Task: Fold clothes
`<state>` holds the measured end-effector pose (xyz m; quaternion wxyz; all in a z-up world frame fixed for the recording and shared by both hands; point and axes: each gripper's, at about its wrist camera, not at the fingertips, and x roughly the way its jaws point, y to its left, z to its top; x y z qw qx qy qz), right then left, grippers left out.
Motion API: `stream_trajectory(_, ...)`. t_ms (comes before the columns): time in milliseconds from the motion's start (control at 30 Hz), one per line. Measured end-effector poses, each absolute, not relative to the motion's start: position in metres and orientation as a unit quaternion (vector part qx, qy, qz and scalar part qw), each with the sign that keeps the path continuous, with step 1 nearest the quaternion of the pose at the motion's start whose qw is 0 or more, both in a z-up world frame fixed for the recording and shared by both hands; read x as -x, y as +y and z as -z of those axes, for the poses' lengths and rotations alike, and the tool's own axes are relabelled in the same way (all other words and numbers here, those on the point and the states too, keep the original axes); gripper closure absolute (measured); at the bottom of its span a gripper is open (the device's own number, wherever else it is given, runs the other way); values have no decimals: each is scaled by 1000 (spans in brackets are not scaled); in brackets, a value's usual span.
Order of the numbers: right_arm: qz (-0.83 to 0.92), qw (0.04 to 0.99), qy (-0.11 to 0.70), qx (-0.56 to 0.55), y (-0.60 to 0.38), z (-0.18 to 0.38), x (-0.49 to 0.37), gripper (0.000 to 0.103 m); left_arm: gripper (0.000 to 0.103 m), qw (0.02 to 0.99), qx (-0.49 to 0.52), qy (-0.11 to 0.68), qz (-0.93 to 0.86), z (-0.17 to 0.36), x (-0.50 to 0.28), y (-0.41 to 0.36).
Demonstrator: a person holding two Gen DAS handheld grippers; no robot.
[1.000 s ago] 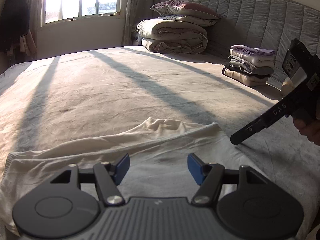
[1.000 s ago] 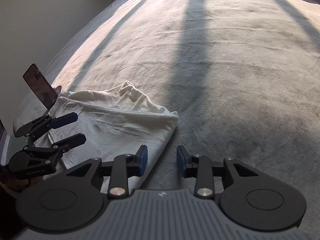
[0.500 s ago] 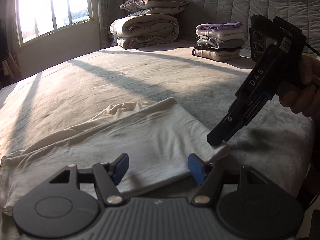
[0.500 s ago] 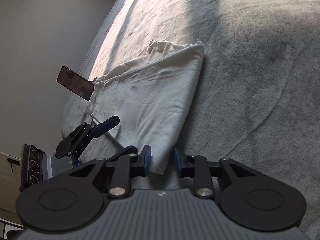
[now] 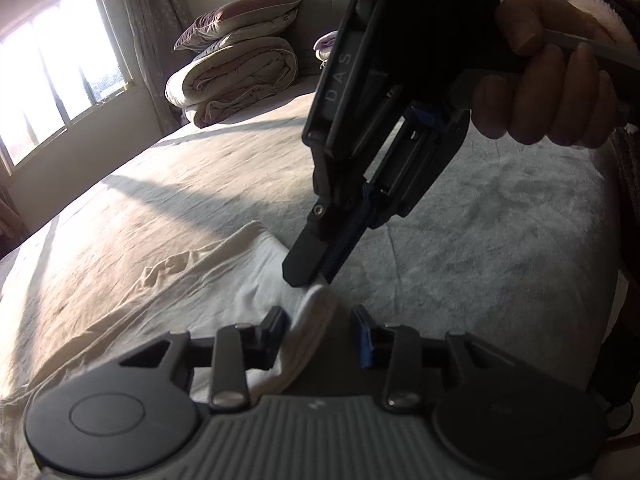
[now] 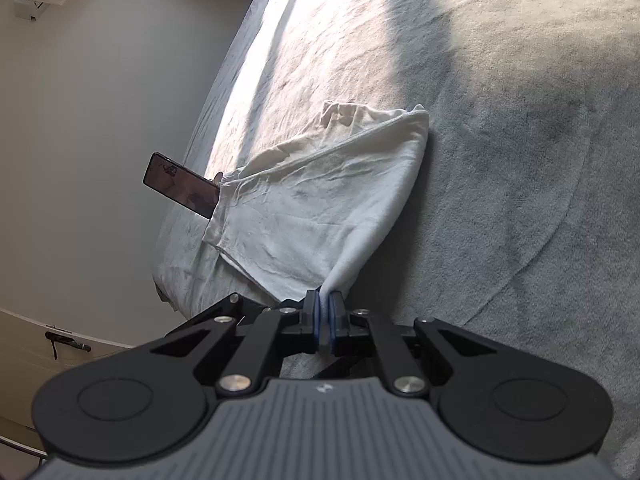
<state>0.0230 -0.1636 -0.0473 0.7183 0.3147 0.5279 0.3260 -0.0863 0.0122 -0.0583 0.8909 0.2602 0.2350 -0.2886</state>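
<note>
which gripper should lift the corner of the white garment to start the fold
Right. The right gripper is already shut on the white garment corner; the left gripper is open, straddling the cloth edge.

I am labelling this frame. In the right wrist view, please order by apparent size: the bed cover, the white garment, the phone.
1. bed cover, fills most of the view.
2. white garment, pinched at its near corner by the right gripper.
3. phone, clearly smallest; it lies farther away, so its true size is unsure.
</note>
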Motion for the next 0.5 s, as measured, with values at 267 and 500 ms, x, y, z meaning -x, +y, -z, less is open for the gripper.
stream_trajectory(267,-265,750,519,-312,-173,62,-41,78,91,911,-248,231,235,60,89,9)
stream_trajectory(500,-246,785,469,-321,-169,70,-69,82,97,929,-231,223,185,61,97,4)
